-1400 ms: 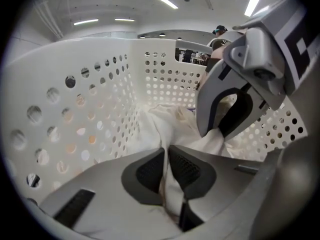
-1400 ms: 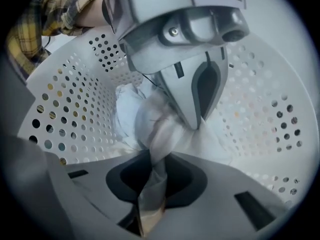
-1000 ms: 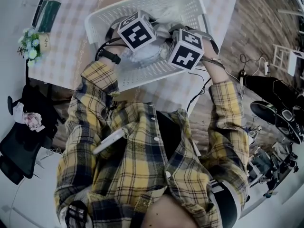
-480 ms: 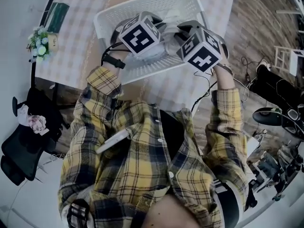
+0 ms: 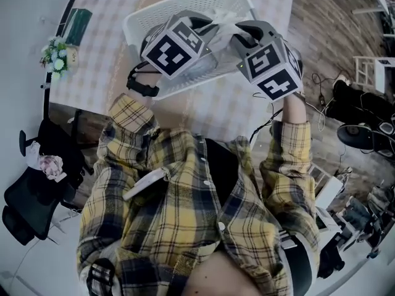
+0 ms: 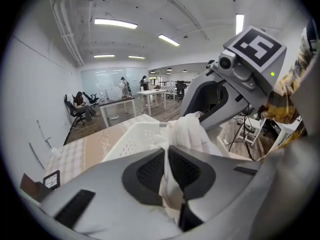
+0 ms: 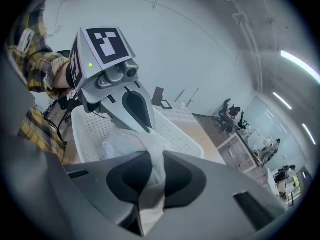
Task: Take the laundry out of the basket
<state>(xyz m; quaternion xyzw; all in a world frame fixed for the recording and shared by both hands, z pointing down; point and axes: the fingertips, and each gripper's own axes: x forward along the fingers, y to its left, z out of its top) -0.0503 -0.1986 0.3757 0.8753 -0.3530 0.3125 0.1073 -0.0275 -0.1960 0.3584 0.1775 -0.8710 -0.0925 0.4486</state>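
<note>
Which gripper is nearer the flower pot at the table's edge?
Left. The left gripper is over the basket on the side toward the flower pot; the right gripper is beyond it, farther away.

White cloth between right gripper's fingers

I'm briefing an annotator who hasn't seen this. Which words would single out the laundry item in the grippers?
On the checked table stands a white perforated basket. Over it a white cloth is pinched by the left gripper and right gripper: the only soft, crumpled thing there.
</note>
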